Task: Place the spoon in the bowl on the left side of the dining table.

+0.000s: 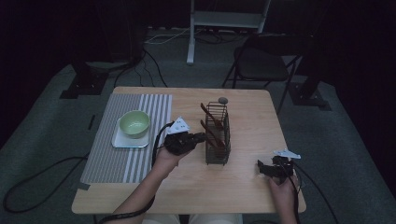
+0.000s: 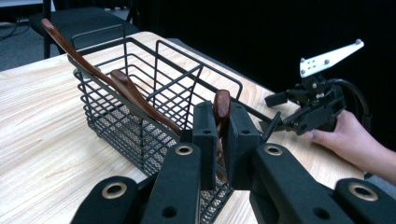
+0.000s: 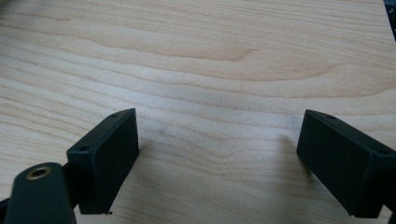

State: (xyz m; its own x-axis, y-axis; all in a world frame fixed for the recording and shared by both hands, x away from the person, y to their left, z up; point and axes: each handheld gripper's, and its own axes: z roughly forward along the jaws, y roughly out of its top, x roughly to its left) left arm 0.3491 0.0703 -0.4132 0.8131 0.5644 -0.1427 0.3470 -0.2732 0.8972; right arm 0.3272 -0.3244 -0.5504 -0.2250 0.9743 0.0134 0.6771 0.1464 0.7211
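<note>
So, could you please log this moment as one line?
left gripper: shut on spoon | basket: on table | right gripper: open, empty

Black wire basket (image 2: 140,100); brown spoon (image 2: 222,106)

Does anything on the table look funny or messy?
Nothing is spilled or broken. The brown wooden utensils lean slanted in the black wire basket rather than standing straight. The left claw pinches the handle of one. A small grey stone-like lump sits alone near the table's far edge.
</note>
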